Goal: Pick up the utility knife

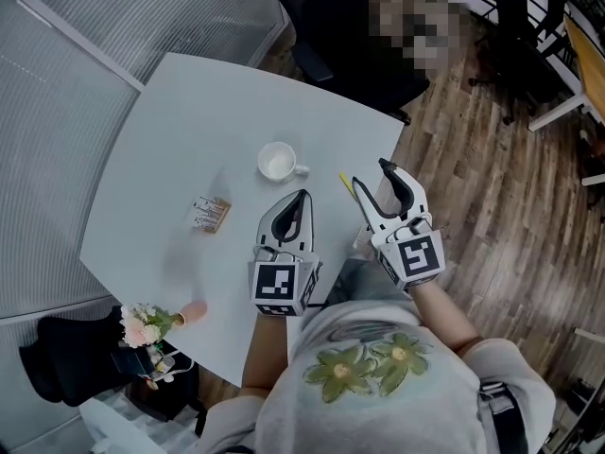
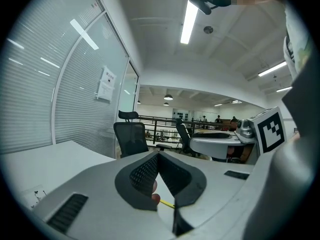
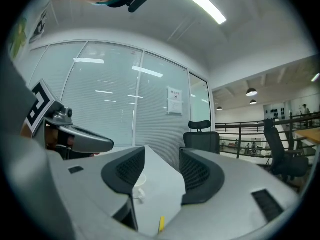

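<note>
Yellow and thin, the utility knife (image 1: 346, 185) lies flat on the white tabletop (image 1: 189, 112), close to the edge on the person's right side. It sits between the cup (image 1: 277, 162) and that edge. Only a narrow sliver of it shows, so blade state and exact orientation cannot be determined.

Task status: not yet picked up. The knife rests on the tabletop and neither gripper touches it. Remaining steps, by judgement: bring a gripper over the knife, place one jaw on each side of the handle, squeeze the jaws onto it, then lift.

Position relative to the jaws:
- The right gripper (image 1: 370, 172) has its jaws spread apart with nothing between them. In the head view the knife lies just beside its left jaw, outside the gap. In the right gripper view the knife appears at the bottom of the gap, below the pads, with the cup farther off behind it. This gripper is the nearer one and seems the better placed for the grasp.
- The left gripper (image 1: 302, 195) has its jaws pressed together at the tips and pinches nothing. It hangs over the tabletop near the person's edge, to the left of the knife and apart from it.

A small packet (image 1: 210, 213) lies farther left, well apart from the knife, and plays no part in the grasp
</note>
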The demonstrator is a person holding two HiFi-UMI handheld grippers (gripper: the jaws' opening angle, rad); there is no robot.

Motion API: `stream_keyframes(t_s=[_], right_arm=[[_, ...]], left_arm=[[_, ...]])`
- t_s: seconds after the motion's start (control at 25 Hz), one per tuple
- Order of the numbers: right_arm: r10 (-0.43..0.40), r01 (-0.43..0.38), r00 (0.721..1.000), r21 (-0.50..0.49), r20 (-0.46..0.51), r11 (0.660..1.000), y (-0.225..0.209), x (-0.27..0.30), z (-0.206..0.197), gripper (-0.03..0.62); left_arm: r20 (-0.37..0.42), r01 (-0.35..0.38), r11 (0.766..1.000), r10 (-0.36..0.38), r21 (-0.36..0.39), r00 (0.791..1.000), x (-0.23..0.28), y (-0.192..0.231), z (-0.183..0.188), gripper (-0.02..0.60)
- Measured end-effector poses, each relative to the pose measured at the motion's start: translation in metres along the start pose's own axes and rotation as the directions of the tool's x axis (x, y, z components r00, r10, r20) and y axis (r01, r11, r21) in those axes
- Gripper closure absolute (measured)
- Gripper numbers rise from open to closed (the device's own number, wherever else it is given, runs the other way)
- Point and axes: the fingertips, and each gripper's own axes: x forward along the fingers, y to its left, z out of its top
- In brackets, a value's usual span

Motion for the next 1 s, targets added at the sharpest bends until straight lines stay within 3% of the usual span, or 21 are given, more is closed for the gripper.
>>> stream_keyframes(t_s=[0.52, 1.0], right_arm=[[0.038, -0.036, 0.991, 0.018, -0.127, 0.999, 0.000, 0.023, -0.054, 0.385], [0.055, -0.051, 0.967, 0.020, -0.250, 0.998, 0.002, 0.032, -0.110, 0.385]], left_arm=[[-0.054, -0.018, 0.999, 0.016, -0.030, 0.998, 0.014, 0.017, -0.022, 0.581], [-0.094, -0.001, 1.000, -0.001, -0.027, 0.996, 0.024, 0.021, -0.036, 0.581]])
